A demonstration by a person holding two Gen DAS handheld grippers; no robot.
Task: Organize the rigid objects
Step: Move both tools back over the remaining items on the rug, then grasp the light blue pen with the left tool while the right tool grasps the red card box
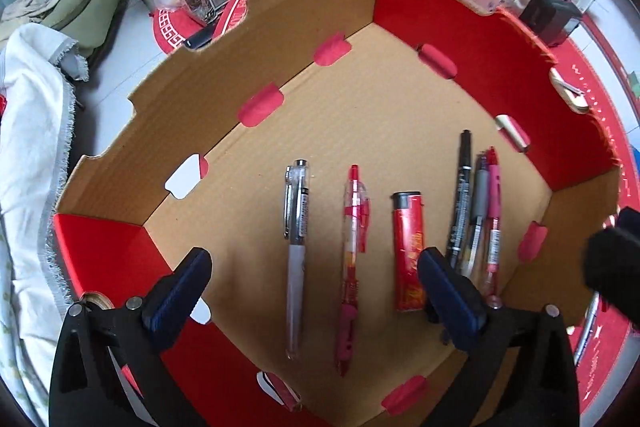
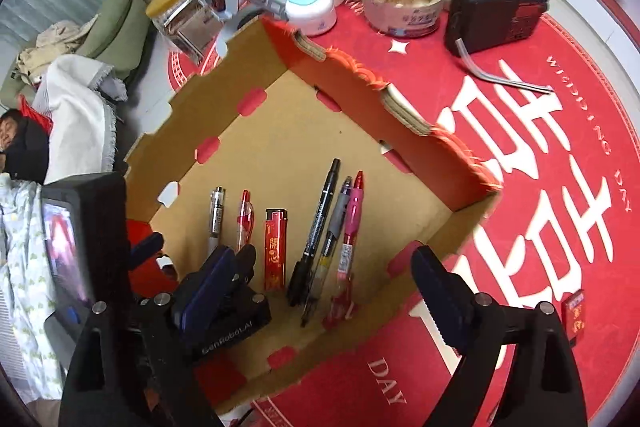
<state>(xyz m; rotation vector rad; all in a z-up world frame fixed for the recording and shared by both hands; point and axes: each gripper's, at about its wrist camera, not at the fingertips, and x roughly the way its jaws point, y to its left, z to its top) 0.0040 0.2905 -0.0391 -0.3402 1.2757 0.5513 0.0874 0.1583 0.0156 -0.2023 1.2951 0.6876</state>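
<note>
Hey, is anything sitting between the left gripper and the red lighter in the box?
Nothing visible does. The left gripper hangs open over the cardboard box, and the red lighter lies bare on the floor beside its right finger, with pens on both sides.

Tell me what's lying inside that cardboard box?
Inside the cardboard box: a silver pen, a red clear pen, a red lighter, then a black marker, grey pen and pink pen bunched together. Tool fingers hide some lower ends.

Both handheld grippers share one build. The left gripper (image 1: 312,291) has black angular plastic arms, dark blue ribbed pads (image 1: 178,293) and round silver screws (image 1: 134,303). The right gripper (image 2: 324,291) looks alike; the left one's black body there carries white "GenRoboAI" lettering (image 2: 228,338).
</note>
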